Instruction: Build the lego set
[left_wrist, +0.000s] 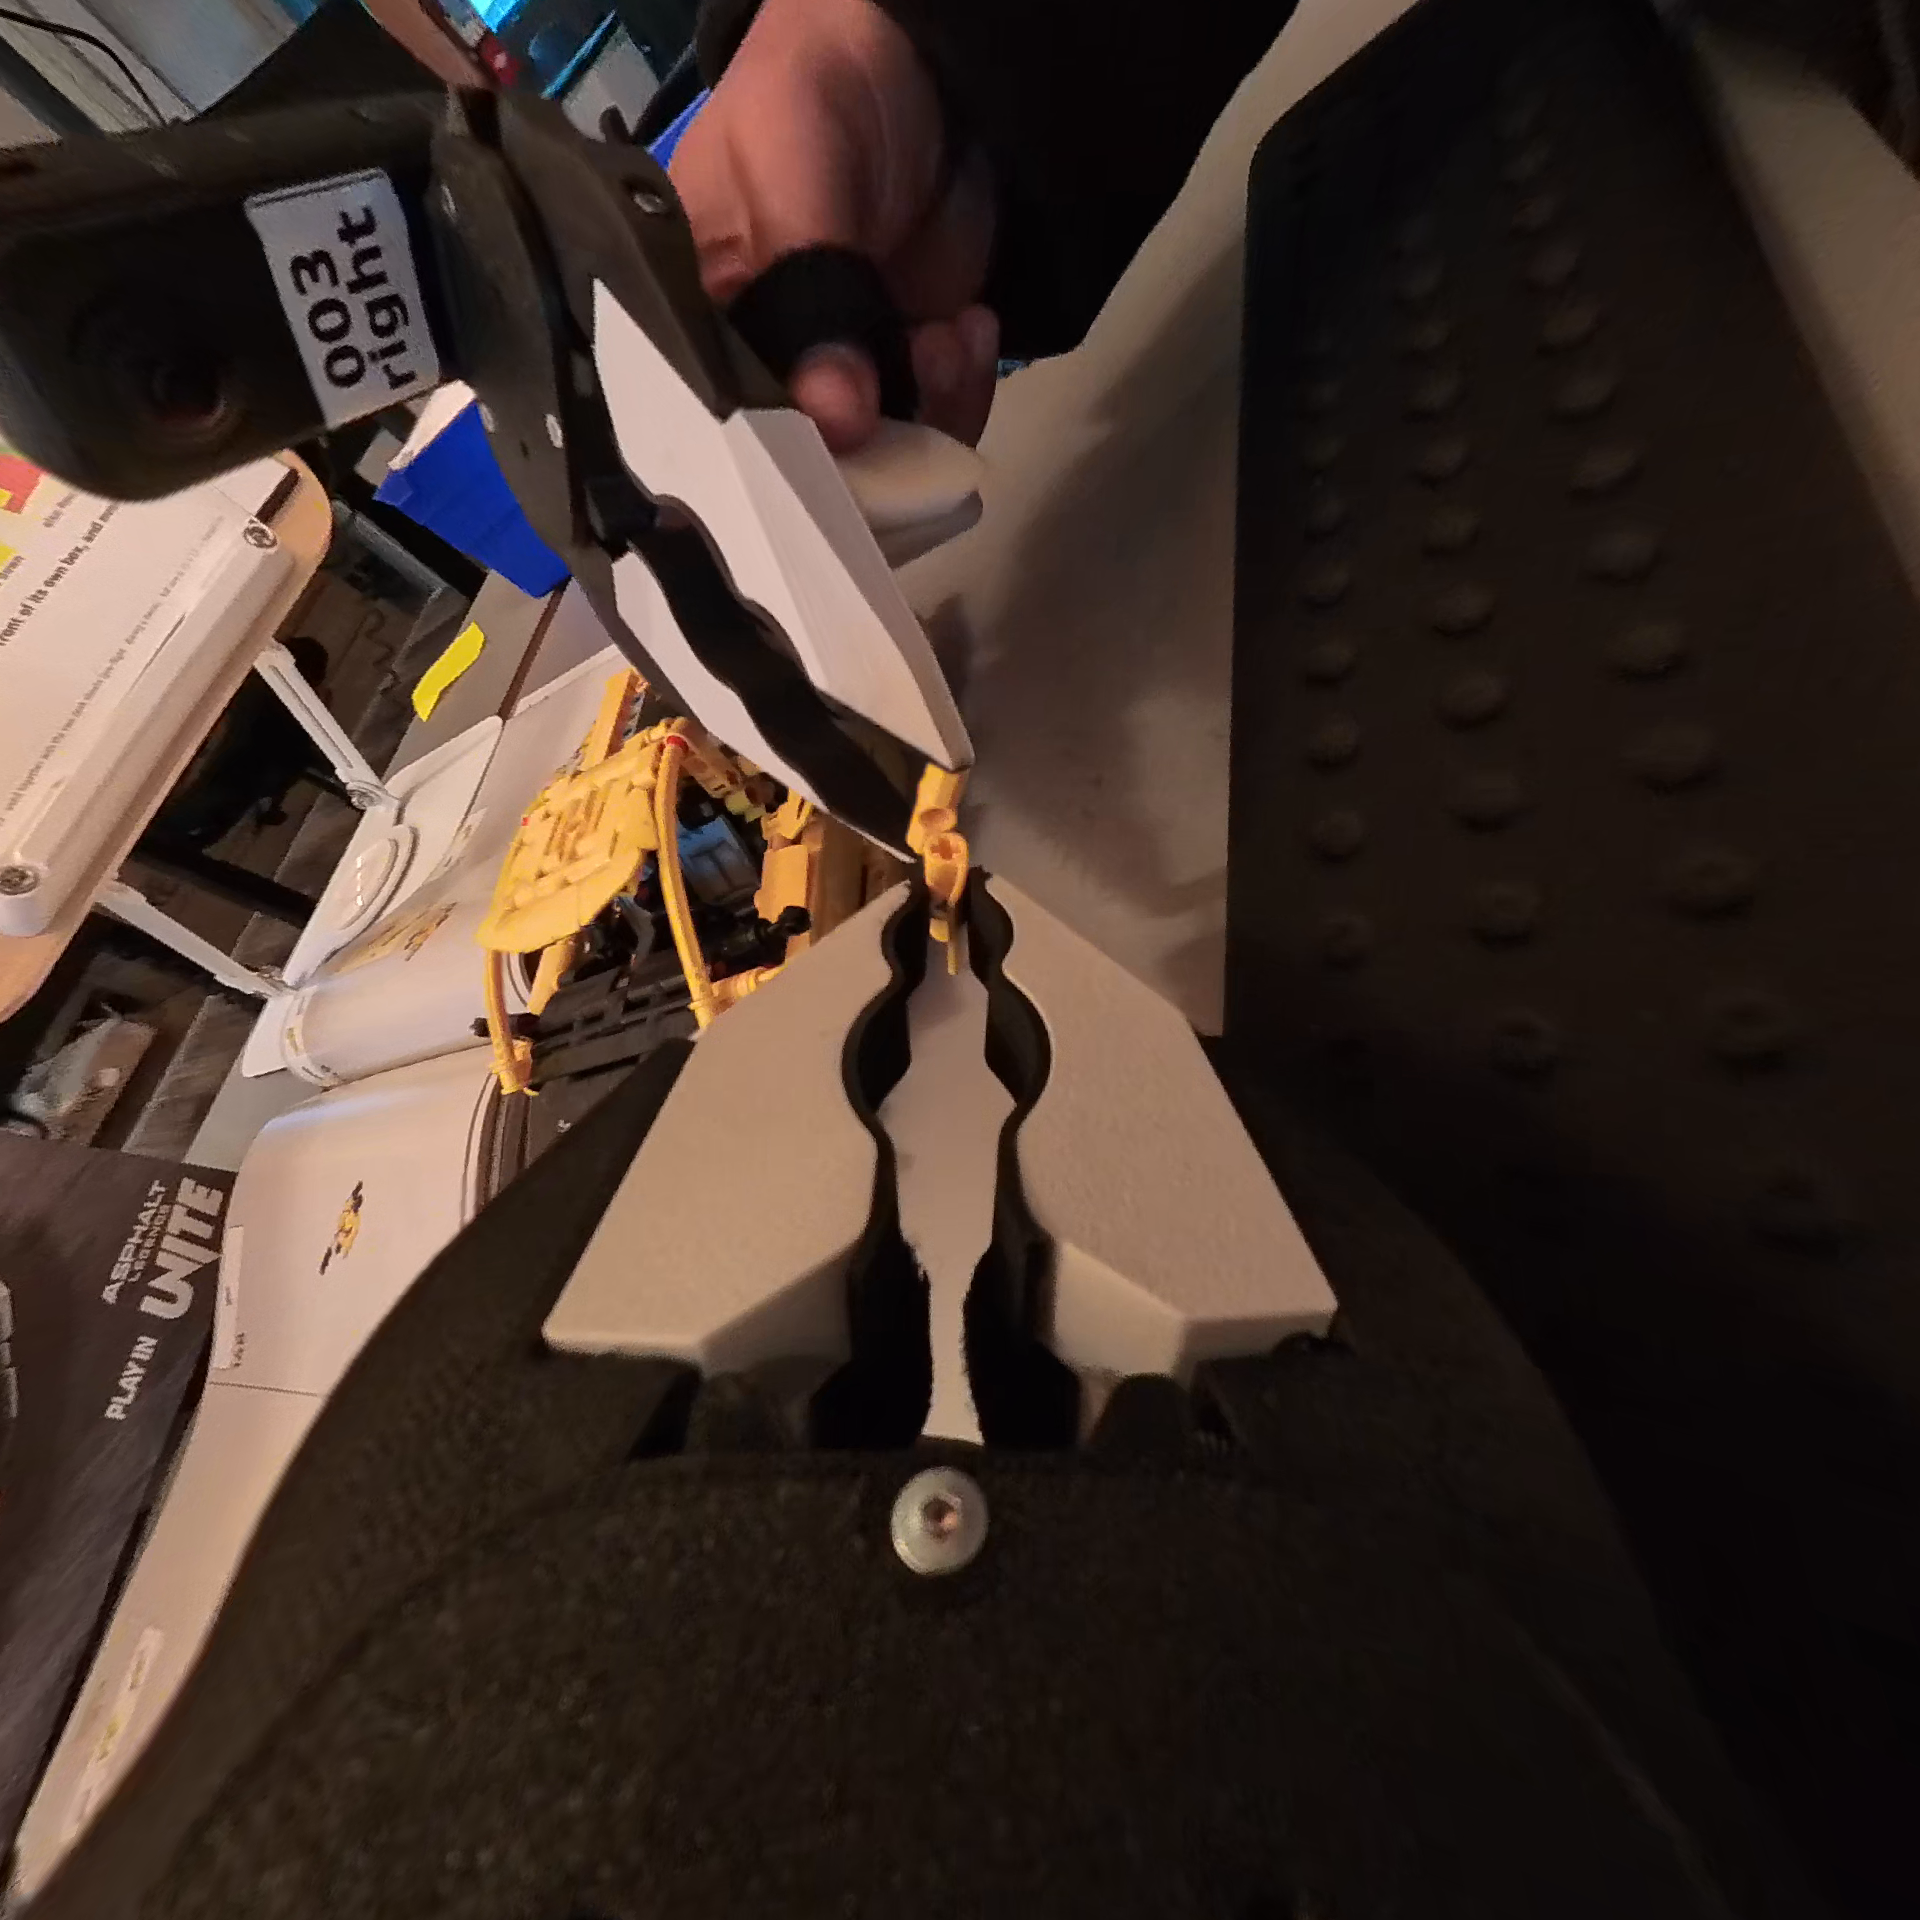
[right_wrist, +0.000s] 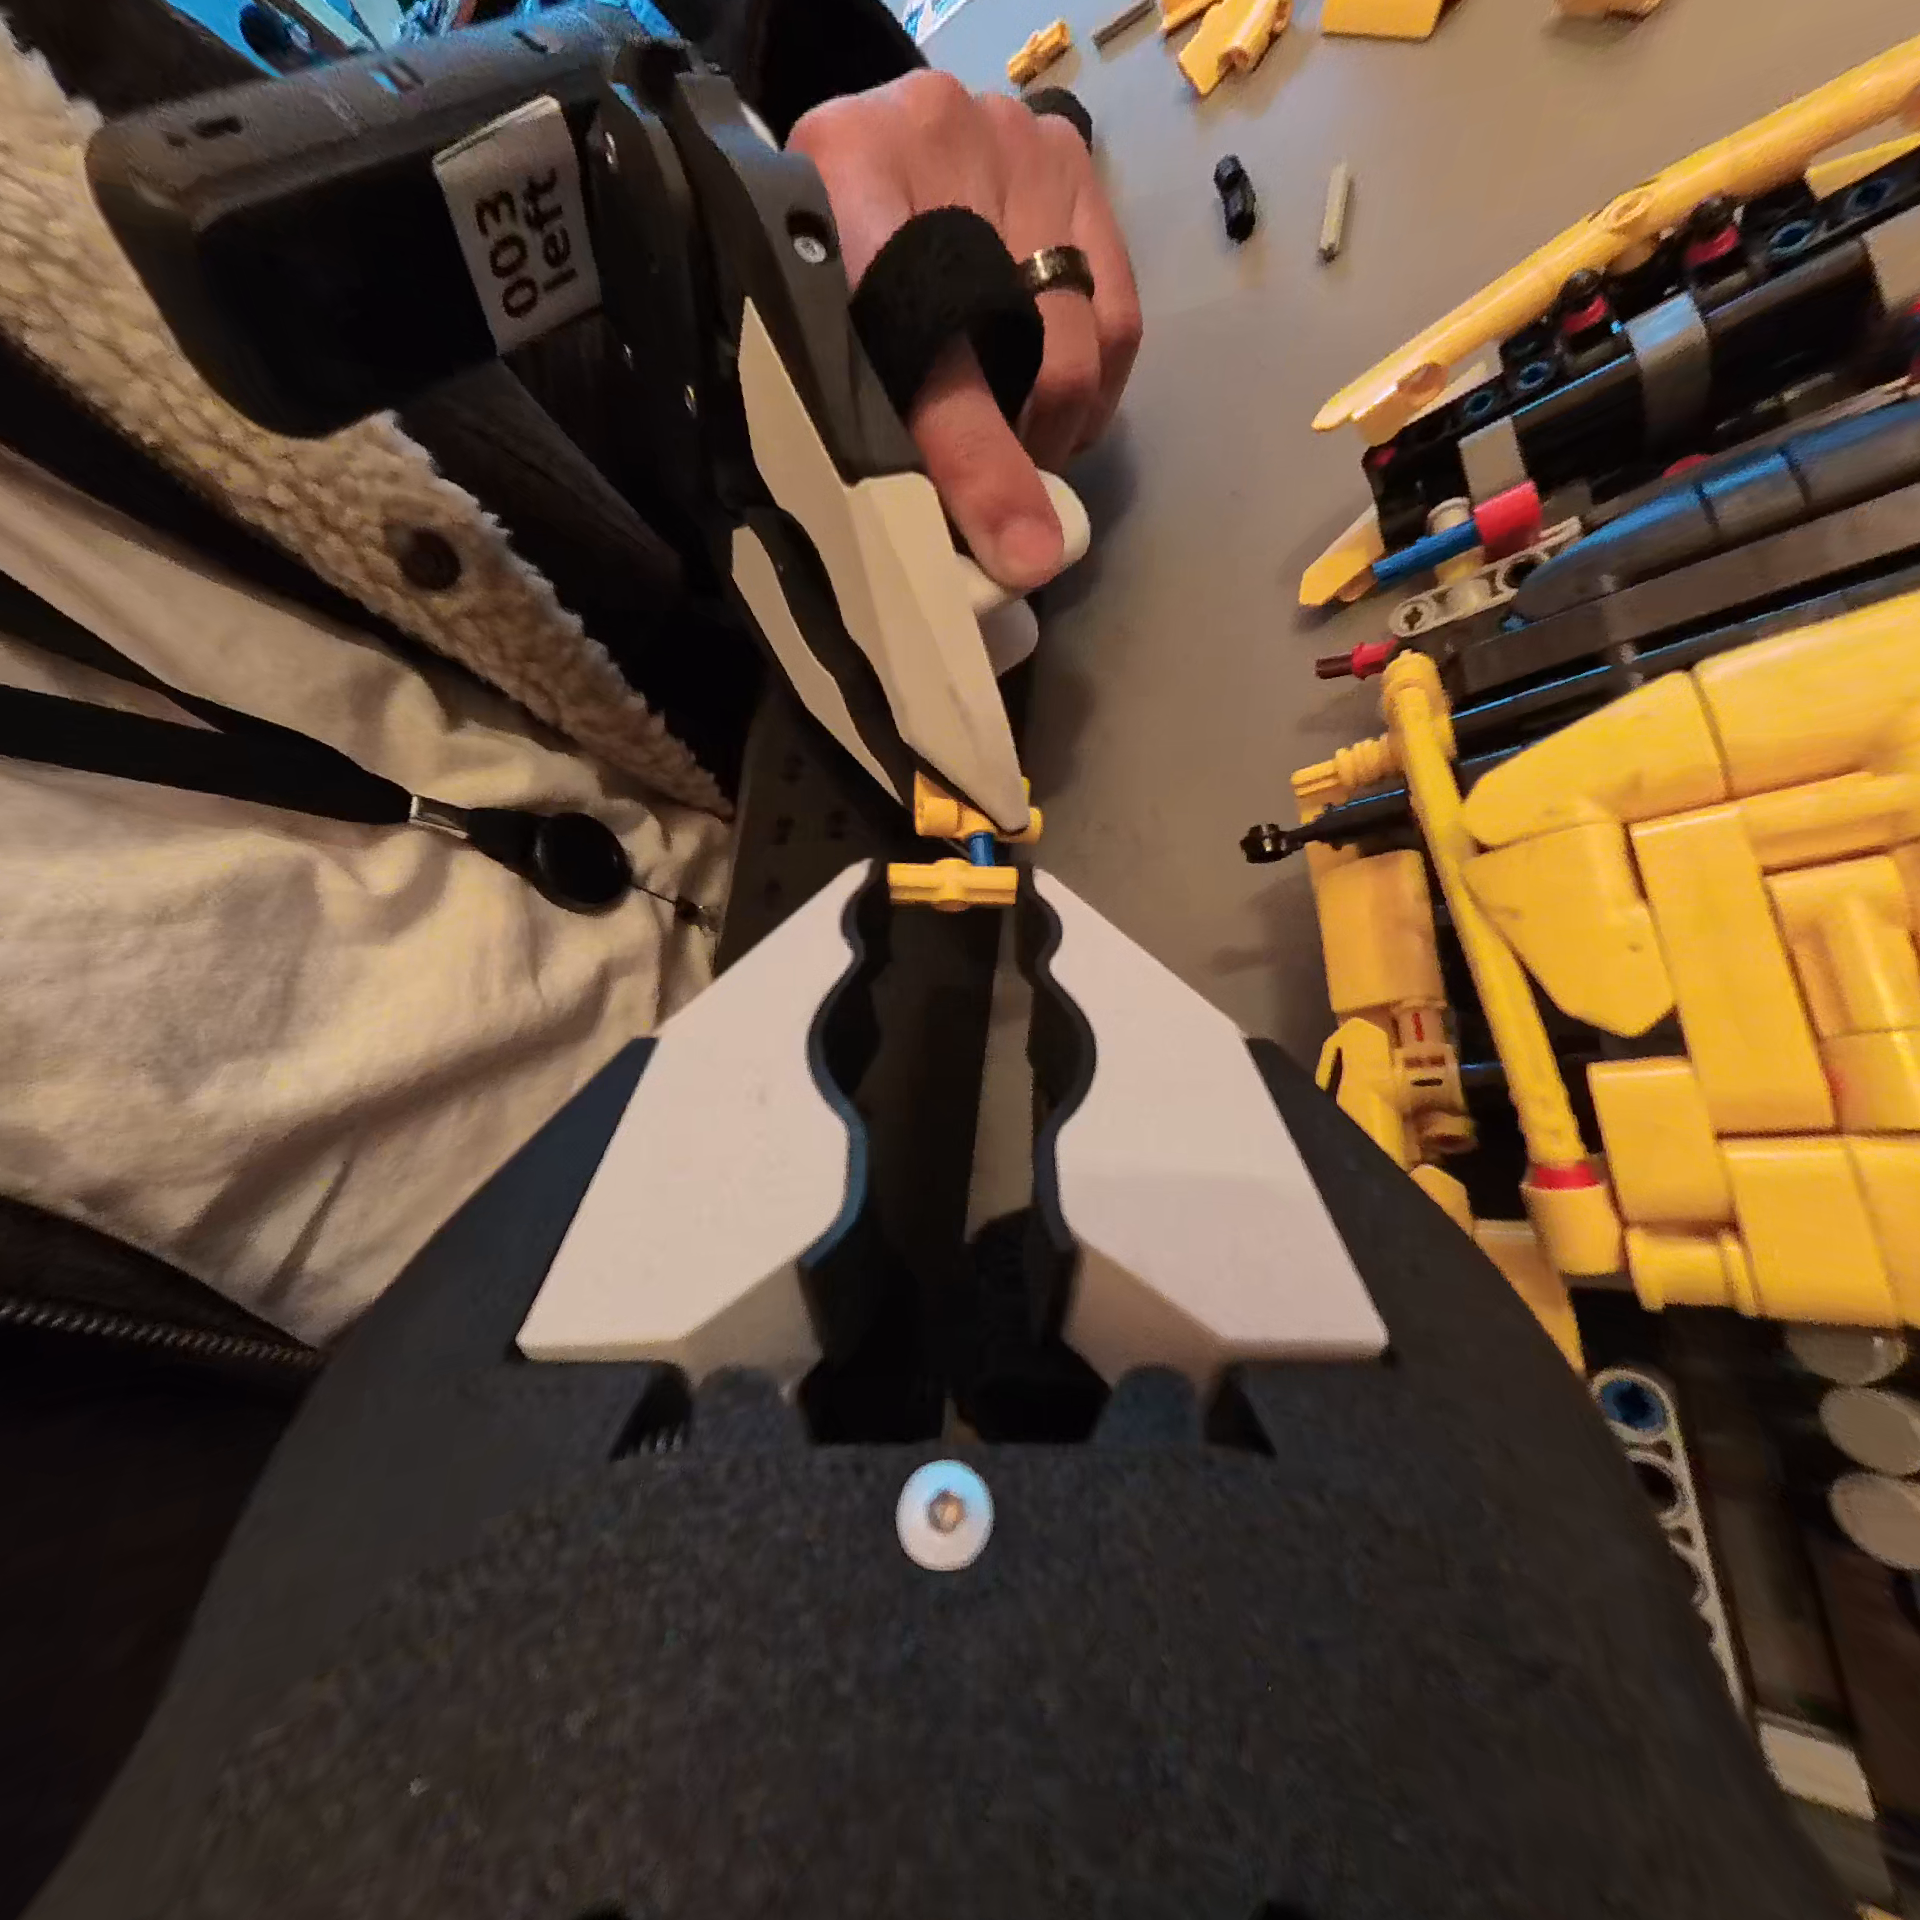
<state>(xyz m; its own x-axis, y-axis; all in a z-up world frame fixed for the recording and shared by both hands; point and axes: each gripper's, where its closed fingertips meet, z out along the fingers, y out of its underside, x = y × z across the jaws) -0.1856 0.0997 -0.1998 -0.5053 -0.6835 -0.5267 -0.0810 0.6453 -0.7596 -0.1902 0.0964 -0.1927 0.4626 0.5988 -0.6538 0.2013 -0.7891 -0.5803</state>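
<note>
Closest to lens: right gripper (right_wrist: 951, 883), grey-and-black fingers narrowed onto small yellow lego connector (right_wrist: 951, 881), clamped at tips. Left gripper (right_wrist: 977, 805) tip to tip with it, nipping second small yellow lego connector (right_wrist: 971, 812); short blue pin (right_wrist: 981, 847) bridging the two pieces. Same pair in left wrist view: left gripper (left_wrist: 940, 883) pinching yellow part (left_wrist: 943, 852), right gripper (left_wrist: 935, 779) coming in from above. Both held in air, above grey tabletop (right_wrist: 1195, 623). Large yellow-and-black lego vehicle model (right_wrist: 1662, 883) just right of grippers on table. Loose yellow and black lego bits (right_wrist: 1236, 197) scattered farther back. Cream fleece-collared jacket (right_wrist: 260, 883) of person at left. Room dim; blue bin (left_wrist: 468, 488) and white instruction sheets (left_wrist: 343, 1195) beyond, black dimpled chair back (left_wrist: 1558, 727) at right.
</note>
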